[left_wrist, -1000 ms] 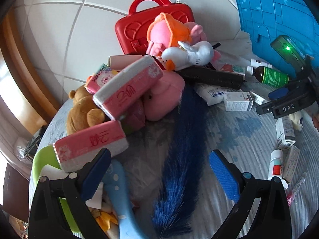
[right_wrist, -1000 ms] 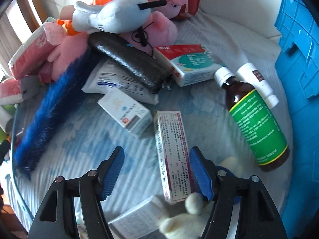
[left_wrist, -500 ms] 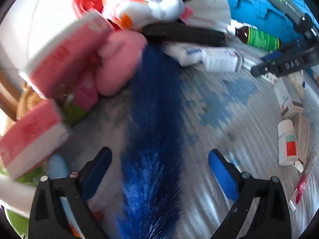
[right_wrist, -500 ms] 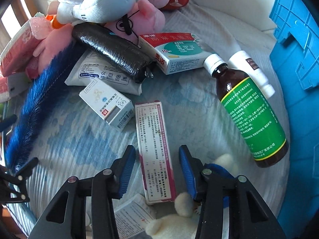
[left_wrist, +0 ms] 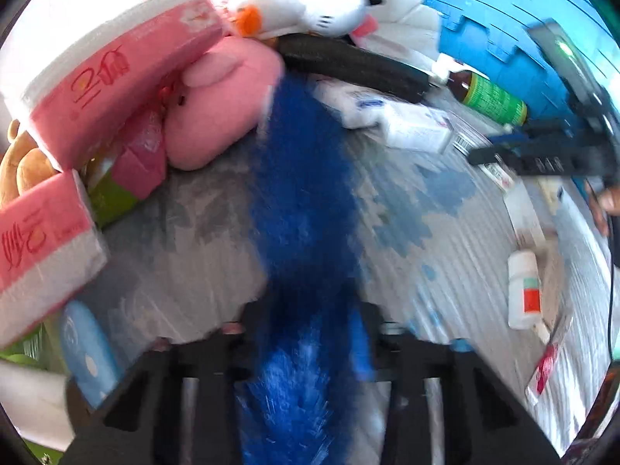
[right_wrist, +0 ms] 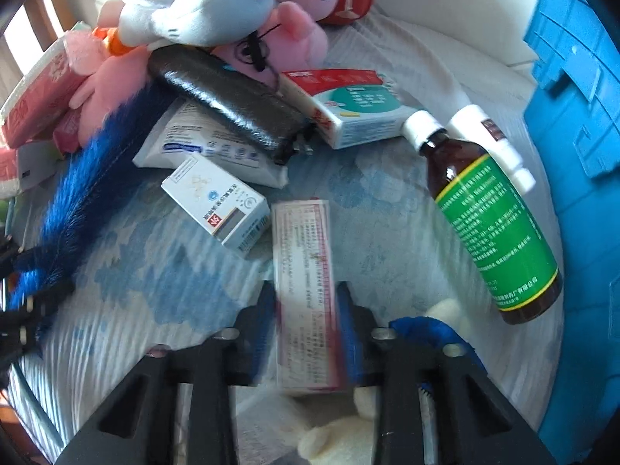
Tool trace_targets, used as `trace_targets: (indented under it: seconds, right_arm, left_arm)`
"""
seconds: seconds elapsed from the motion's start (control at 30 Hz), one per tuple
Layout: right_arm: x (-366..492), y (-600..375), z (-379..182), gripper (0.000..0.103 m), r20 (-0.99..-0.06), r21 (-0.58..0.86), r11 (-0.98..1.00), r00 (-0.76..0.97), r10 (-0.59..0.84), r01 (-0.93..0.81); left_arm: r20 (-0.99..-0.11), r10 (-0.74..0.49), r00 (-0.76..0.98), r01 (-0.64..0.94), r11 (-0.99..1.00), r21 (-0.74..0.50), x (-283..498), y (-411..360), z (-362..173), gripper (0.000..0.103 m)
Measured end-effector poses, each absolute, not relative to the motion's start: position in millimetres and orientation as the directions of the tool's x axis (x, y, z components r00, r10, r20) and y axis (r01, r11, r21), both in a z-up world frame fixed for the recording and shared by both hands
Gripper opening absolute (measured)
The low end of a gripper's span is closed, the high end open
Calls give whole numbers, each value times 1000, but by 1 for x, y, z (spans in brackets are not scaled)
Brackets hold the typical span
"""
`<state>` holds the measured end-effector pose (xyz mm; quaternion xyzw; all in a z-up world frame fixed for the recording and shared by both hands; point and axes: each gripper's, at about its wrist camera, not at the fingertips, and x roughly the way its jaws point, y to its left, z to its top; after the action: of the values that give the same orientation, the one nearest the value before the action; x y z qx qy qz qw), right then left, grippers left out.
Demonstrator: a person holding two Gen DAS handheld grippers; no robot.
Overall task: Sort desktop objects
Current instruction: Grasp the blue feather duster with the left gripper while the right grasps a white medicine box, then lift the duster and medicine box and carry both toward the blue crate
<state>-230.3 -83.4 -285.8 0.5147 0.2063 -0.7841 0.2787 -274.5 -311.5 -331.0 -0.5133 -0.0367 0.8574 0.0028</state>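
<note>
A long blue furry tail [left_wrist: 306, 201] lies down the middle of the cloth-covered table. My left gripper [left_wrist: 306, 333] is shut on its lower end. The tail also shows at the left of the right wrist view [right_wrist: 81, 209]. My right gripper [right_wrist: 306, 321] is shut on a long white medicine box with red ends [right_wrist: 302, 267] that lies flat on the cloth. My right gripper also shows in the left wrist view [left_wrist: 542, 155] at the right.
Pink tissue packs [left_wrist: 112, 73], plush toys [left_wrist: 294, 0] and a black pouch [right_wrist: 228, 104] crowd the far side. Medicine boxes [right_wrist: 217, 205], a brown bottle with a green label [right_wrist: 492, 224] and a white bottle [left_wrist: 523, 290] lie around. A blue crate [right_wrist: 573, 116] stands at right.
My left gripper moved forward over the blue tail and closed on it. My right gripper closed from wide open onto the long medicine box.
</note>
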Motion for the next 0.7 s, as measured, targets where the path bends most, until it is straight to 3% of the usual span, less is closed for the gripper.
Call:
trace_targets:
  seconds: [0.3,0.43,0.6,0.7]
  right_arm:
    - [-106,-82,-283,28,-893,11,-789,-350,-284,614]
    - [-102,-60,-216,28,-871,24,-790,-374,-317,613]
    - [-49,-80,-172,28,-836,29,-798,-423,-350,602]
    - [-82,-88,-154,28,-809,37,-796,-449,-378,604]
  left_arm:
    - [-853,26,-521,35,-998,-52,-250,-297,-316,13]
    - [-826,18,-563,25,-999,-38,-242,-292,-292,12]
    - [-769,37,-638,-20,-999,-31,-241,-284,-253,12]
    - [-724,41,-689,-40,-999,-19,-245,-278,-224,12]
